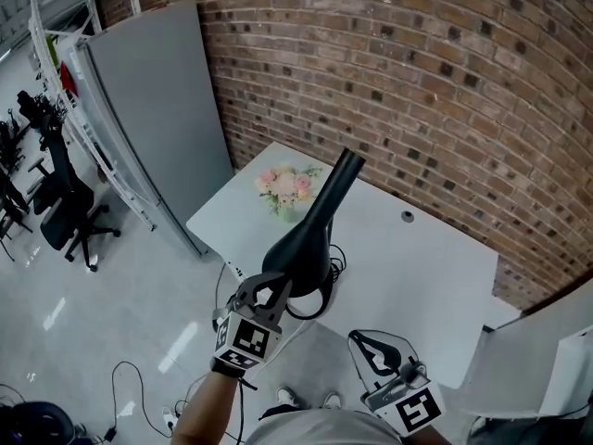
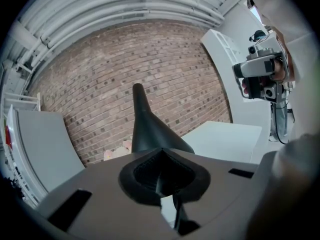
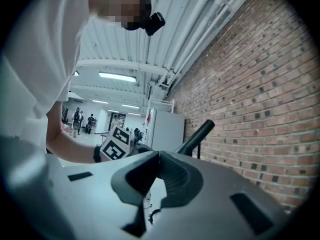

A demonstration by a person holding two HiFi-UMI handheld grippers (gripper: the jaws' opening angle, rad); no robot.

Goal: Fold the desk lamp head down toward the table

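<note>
Black jaws of the left gripper (image 1: 271,287) are meeting at their tips right on the wide lower rim of the lamp head (image 1: 315,230). They seem to be pinching that thin rim, and nothing else is showing between them in the left gripper view. The head is standing high over the white table (image 1: 417,258), tilted, with its narrow end pointing up and away, so it is not folded down yet. Just beyond that narrow end, flowers (image 1: 287,188) are sitting on the table. Under the wide end a cable (image 1: 321,306) is looping. To the right of the head and nearer to the person, the right gripper (image 1: 363,341) is hanging with its jaws fully together, holding nothing.

The hold on such a thin rim is looking weak to me, so the jaws could be slipping off when the push down is starting. Nothing is steadying the lamp, so the push could also be dragging or tipping it.

The head is covering the lamp's arm, hinge and base. How much rim is lying between the pads is hard to make out.
</note>
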